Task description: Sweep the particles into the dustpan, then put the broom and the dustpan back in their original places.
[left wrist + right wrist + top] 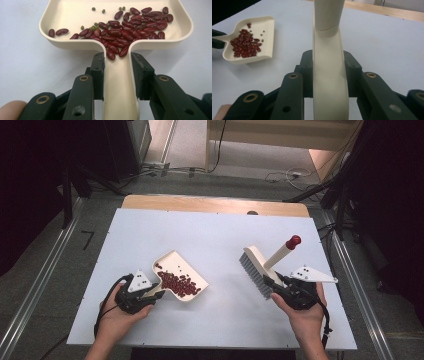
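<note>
Cream dustpan [176,270], full of red beans [178,283], sits clamped by its handle in your left gripper [150,296]; your right gripper [272,287] grips the brush [256,268].

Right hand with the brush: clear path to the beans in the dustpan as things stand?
Probably yes. The right gripper is shut on the brush, and bare table lies between it and the dustpan; the kidney beans lie uncovered in the pan.
</note>
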Motion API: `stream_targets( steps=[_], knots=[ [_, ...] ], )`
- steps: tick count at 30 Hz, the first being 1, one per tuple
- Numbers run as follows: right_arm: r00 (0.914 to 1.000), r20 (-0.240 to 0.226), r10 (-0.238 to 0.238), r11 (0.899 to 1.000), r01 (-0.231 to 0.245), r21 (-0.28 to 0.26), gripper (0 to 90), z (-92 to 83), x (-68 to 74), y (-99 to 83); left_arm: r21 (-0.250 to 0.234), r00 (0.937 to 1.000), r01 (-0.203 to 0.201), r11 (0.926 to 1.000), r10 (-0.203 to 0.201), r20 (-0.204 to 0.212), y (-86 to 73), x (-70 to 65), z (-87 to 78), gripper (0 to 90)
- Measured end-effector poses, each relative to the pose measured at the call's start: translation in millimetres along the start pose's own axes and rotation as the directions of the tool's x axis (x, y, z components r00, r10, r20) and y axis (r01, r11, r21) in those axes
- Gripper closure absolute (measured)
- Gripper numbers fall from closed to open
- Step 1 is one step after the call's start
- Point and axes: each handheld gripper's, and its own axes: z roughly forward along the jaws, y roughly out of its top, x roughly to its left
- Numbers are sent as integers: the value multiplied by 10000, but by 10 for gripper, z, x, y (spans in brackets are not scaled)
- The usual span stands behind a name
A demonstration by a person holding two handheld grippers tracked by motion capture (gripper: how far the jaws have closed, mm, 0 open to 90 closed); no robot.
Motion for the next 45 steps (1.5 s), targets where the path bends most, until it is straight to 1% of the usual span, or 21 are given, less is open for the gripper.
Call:
stream_targets(
  steps=[3, 5, 6, 10, 12, 14, 16, 17, 19, 20, 21, 25, 27, 28, 30, 33, 38, 40, 42, 45],
  knots=[
    [10000, 41, 31, 10000, -32, 92, 658, -12, -51, -42, -43, 9996, 207, 9998, -208, -166, -26, 55, -30, 666],
    [10000, 20, 79, 9999, -80, 128, 658, -19, -100, -74, -66, 9993, 256, 9996, -258, -275, -43, 94, -45, 666],
    [9999, 14, 139, 9997, -139, 183, 658, -24, -121, -90, -127, 9987, 415, 9991, -419, -302, -52, 106, -49, 666],
    [9996, -43, 293, 9990, -292, 327, 658, -55, -212, -146, -188, 9972, 612, 9979, -619, -428, -85, 170, -73, 666],
    [9991, -42, 420, 9983, -418, 404, 658, -72, -252, -171, -257, 9956, 781, 9966, -793, -499, -103, 203, -91, 666],
    [9990, -50, 441, 9984, -439, 367, 658, -93, -292, -198, -316, 9947, 841, 9960, -858, -571, -119, 228, -108, 666],
    [9989, -45, 469, 9979, -466, 449, 658, -109, -322, -221, -398, 9930, 1010, 9941, -1033, -580, -136, 255, -125, 666],
    [9987, -35, 501, 9976, -499, 476, 658, -117, -332, -232, -395, 9926, 1006, 9941, -1030, -642, -143, 269, -137, 666],
    [9985, -59, 543, 9972, -539, 525, 658, -140, -345, -249, -480, 9908, 1134, 9924, -1166, -691, -162, 295, -151, 667],
    [9985, -77, 550, 9970, -545, 543, 658, -155, -340, -255, -463, 9908, 1116, 9927, -1147, -714, -168, 305, -158, 666],
    [9986, -107, 513, 9973, -507, 537, 658, -165, -338, -259, -513, 9895, 1174, 9918, -1212, -787, -176, 310, -161, 666],
    [9987, -309, 396, 9976, -378, 574, 658, -201, -299, -267, -574, 9874, 1302, 9898, -1347, -832, -204, 334, -166, 666],
    [9985, -417, 342, 9977, -317, 603, 658, -205, -278, -274, -637, 9862, 1413, 9879, -1460, -778, -222, 335, -153, 666],
    [9982, -510, 310, 9977, -279, 610, 658, -202, -270, -281, -598, 9856, 1433, 9879, -1479, -817, -233, 337, -149, 666],
    [9957, -858, 357, 9973, -300, 669, 658, -184, -270, -302, -556, 9843, 1500, 9871, -1544, -853, -253, 333, -134, 666],
    [9889, -1366, 581, 9945, -454, 939, 658, -125, -297, -345, -559, 9830, 1564, 9861, -1609, -887, -277, 333, -115, 666],
    [9816, -1708, 853, 9888, -623, 1360, 658, -32, -375, -398, -523, 9805, 1670, 9846, -1714, -963, -304, 340, -79, 666],
    [9800, -1711, 1019, 9867, -777, 1428, 658, -5, -433, -416, -536, 9785, 1733, 9834, -1781, -1043, -317, 346, -70, 666],
    [9769, -1720, 1272, 9841, -1026, 1449, 658, 5, -502, -430, -527, 9765, 1818, 9819, -1866, -1081, -328, 359, -65, 666],
    [9748, -1575, 1580, 9797, -1348, 1485, 658, 11, -609, -457, -520, 9747, 1888, 9806, -1935, -1118, -344, 371, -55, 666]
  ],
)
